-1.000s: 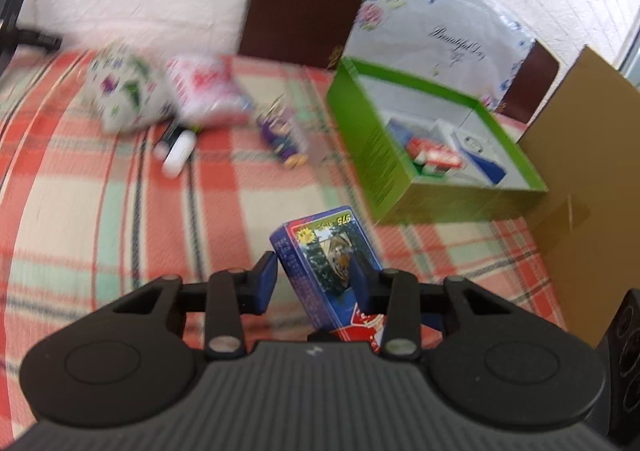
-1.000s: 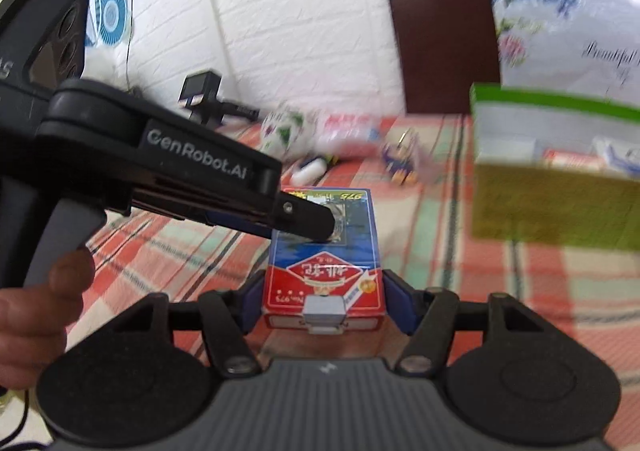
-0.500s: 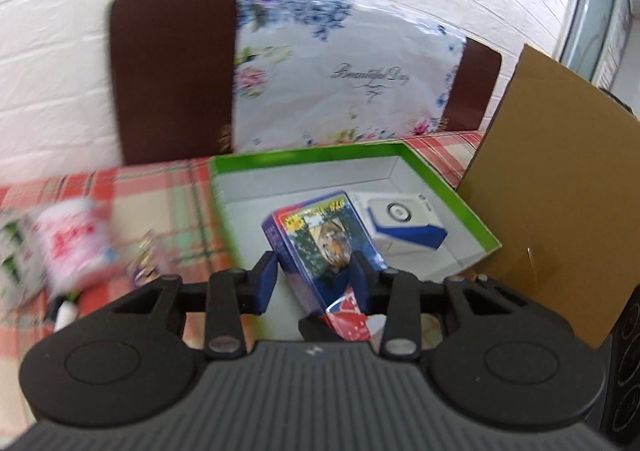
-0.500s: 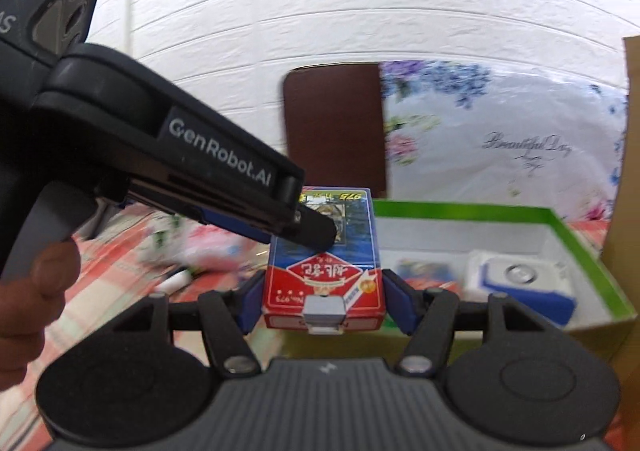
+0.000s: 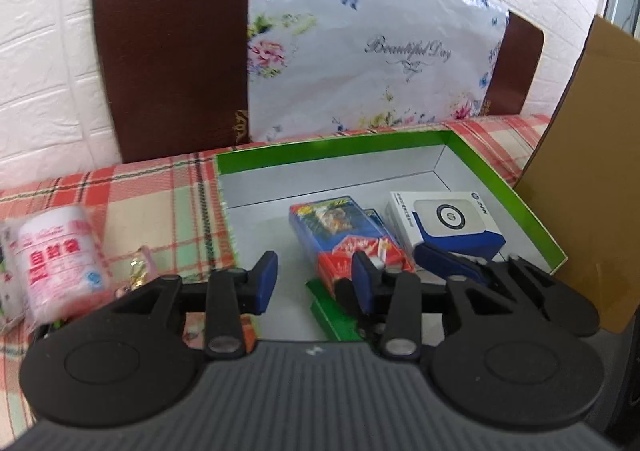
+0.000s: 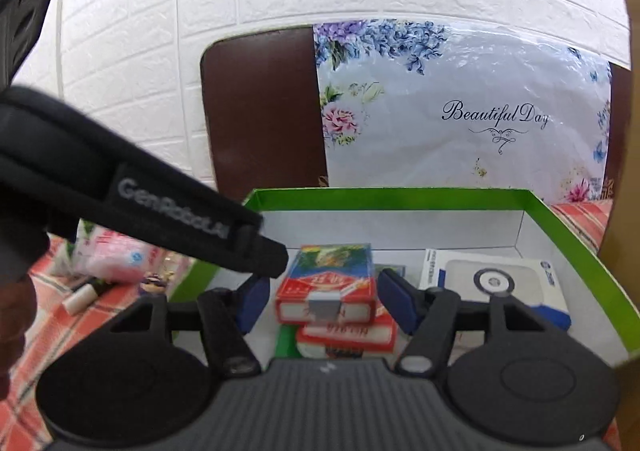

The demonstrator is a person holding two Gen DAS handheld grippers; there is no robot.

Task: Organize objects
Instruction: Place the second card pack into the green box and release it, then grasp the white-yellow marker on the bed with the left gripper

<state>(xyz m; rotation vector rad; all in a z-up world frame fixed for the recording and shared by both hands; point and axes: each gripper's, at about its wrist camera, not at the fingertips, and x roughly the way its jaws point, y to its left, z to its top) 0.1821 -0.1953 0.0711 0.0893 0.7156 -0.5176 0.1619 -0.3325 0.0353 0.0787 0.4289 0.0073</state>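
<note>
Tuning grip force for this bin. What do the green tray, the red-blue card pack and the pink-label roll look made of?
Green tray: likely paperboard, matte green outside, white inside; thin straight folded walls.
Card pack: printed card, apparently film-wrapped; glossy glare, crisp edges.
Pink-label roll: soft goods in clear plastic wrap, probably tissue; blurred, so uncertain.

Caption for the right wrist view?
Open right gripper straddles red-and-blue card pack, stacked on another inside green-rimmed cardboard box.
</note>
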